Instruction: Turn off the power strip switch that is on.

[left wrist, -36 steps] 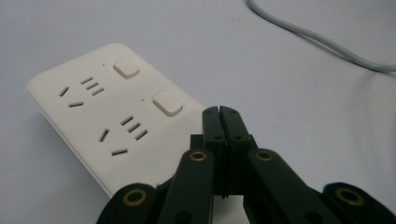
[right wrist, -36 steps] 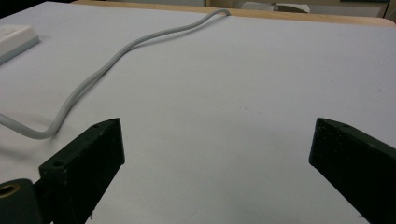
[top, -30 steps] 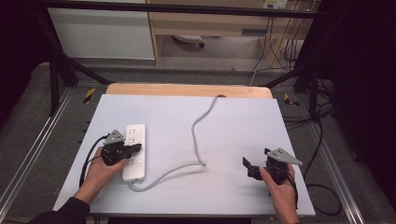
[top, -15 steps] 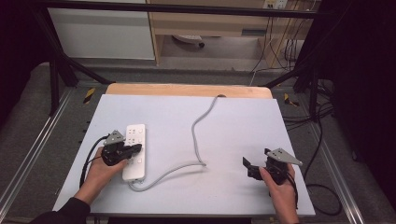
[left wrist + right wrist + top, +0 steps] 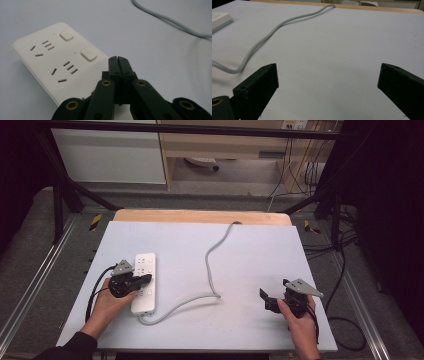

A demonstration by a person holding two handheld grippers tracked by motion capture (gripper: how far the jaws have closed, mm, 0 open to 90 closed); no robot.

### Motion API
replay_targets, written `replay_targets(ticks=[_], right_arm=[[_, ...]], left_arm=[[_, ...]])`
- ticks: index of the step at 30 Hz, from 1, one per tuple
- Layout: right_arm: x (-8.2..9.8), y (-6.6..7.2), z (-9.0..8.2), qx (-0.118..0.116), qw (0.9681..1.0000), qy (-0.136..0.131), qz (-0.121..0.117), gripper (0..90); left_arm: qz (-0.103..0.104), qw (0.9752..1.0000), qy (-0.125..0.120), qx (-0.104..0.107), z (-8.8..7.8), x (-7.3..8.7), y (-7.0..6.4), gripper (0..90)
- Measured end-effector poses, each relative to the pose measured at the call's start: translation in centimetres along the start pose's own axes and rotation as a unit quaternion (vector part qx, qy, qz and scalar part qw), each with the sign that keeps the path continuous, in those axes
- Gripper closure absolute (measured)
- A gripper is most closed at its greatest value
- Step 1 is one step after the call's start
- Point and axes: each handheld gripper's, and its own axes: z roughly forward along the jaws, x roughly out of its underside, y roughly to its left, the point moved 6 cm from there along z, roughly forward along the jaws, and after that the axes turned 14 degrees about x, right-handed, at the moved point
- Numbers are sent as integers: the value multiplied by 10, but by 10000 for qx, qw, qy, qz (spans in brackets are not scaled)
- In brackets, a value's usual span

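left tongs (image 5: 117, 60): jaws pressed together, empty, tips over the power strip (image 5: 57, 62) beside its switches
right tongs (image 5: 327, 82): wide apart, empty; bare table (image 5: 342, 42) ahead, grey cable (image 5: 274, 27) well left

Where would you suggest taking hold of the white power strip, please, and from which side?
Grip the power strip across its narrow width, on the two long side edges, coming from above. It lies flat on the table, so only those edges give opposed faces. Take the far half, away from the near end where the cable leaves. The open right tool suits better; the left tool is shut over the strip.
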Motion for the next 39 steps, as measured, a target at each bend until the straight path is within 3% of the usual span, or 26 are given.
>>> replay_targets(ticks=[39], right_arm=[[0, 0, 0, -2, 10000, 14, 6, 37]], left_arm=[[56, 10000, 58, -58, 1, 1, -1, 900]])
